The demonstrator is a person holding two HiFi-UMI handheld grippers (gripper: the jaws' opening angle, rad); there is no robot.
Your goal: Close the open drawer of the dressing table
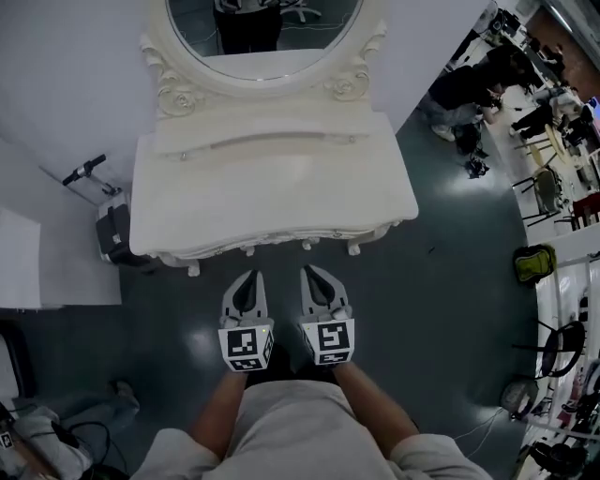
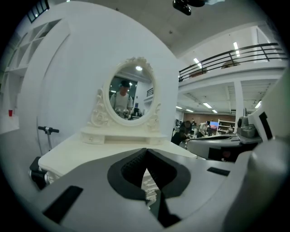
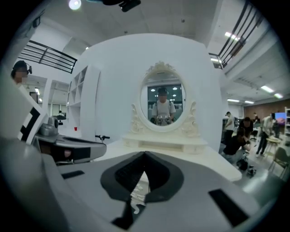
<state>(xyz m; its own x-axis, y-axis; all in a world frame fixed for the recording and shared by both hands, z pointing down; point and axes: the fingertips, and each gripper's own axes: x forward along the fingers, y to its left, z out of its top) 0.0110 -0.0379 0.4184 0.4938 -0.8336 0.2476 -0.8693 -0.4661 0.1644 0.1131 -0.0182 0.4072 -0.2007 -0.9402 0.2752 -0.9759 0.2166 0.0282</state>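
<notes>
The left gripper [image 1: 248,278] and right gripper [image 1: 317,275] hover side by side just before the white dressing table [image 1: 272,197], jaws pressed together, holding nothing. No drawer visibly juts from its front, so closing appears finished; only backing away seems left.

A glossy dark grey-blue floor [image 1: 450,309] carries a cream-white carved dressing table [image 1: 272,187], with an oval mirror [image 1: 262,23] standing at the back of its top. Just left of the dressing table a black boxy case [image 1: 114,234] stands on the floor. Well to the table's right lies a yellow-green bag [image 1: 534,263].
</notes>
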